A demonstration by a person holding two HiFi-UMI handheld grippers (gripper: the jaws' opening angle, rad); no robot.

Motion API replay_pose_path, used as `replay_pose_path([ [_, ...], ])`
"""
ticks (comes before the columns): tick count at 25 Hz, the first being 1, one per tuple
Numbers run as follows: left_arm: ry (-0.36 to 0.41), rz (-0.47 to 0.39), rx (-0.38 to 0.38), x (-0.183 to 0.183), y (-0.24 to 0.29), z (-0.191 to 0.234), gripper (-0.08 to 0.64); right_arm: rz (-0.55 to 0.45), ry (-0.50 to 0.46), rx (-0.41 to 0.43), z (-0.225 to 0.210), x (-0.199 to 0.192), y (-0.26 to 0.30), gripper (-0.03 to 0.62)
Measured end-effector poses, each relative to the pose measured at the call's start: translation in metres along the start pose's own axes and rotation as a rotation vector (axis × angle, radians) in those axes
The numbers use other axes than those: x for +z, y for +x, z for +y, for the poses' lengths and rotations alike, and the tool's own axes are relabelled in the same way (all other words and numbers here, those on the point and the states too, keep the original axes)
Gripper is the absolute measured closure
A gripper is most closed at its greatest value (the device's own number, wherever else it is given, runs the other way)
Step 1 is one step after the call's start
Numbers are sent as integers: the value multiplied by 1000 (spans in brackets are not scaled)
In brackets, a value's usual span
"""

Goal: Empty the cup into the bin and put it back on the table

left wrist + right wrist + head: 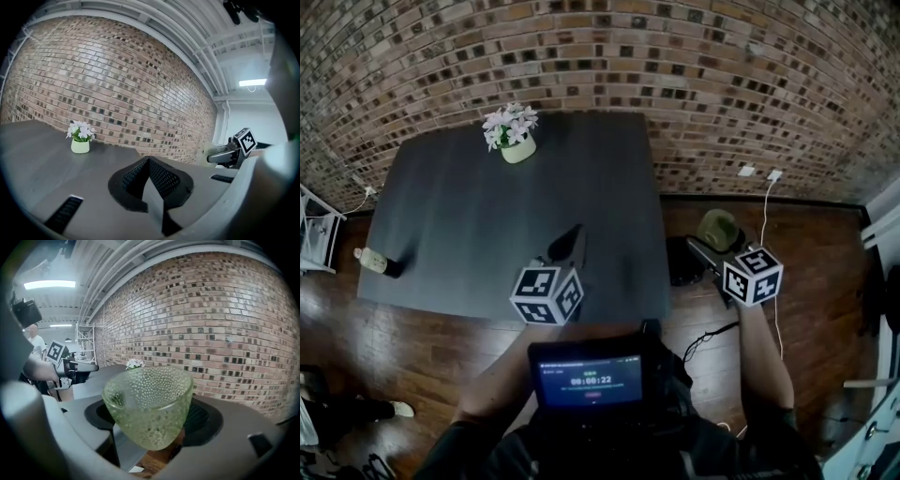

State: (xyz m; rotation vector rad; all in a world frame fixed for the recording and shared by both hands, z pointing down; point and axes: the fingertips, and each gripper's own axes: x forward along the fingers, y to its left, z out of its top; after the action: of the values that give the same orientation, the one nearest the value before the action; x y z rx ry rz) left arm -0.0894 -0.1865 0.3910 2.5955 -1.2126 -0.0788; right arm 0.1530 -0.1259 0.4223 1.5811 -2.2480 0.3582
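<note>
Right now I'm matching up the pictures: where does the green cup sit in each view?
Head view: green cup right of the table, in the right hand-held gripper.
Left gripper view: green cup small, far right.
Right gripper view: green cup at centre, between the jaws.
Shared landmark: the flower pot.

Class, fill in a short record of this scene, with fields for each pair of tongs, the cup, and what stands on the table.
Left tongs: shut, empty, over the table
Right tongs: clamped on the cup
Cup: green bumpy glass, held off the table's right side, above the wooden floor
On the table: a pot of white flowers, near the far edge
</note>
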Motion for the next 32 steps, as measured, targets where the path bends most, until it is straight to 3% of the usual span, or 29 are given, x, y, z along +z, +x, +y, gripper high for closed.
replay_pose_path([
  [8,-22,-15,36,-1,-27,25,560,-1,-1,93,67,-2,19,196],
  [15,-25,-12,86,-6,-44,36,560,-28,0,176,101,0,48,196],
  [26,20,59,133,-50,-43,43,560,-31,-5,292,138,-35,108,196],
  [32,-32,94,165,-83,-35,48,560,-5,2,350,148,-63,138,196],
])
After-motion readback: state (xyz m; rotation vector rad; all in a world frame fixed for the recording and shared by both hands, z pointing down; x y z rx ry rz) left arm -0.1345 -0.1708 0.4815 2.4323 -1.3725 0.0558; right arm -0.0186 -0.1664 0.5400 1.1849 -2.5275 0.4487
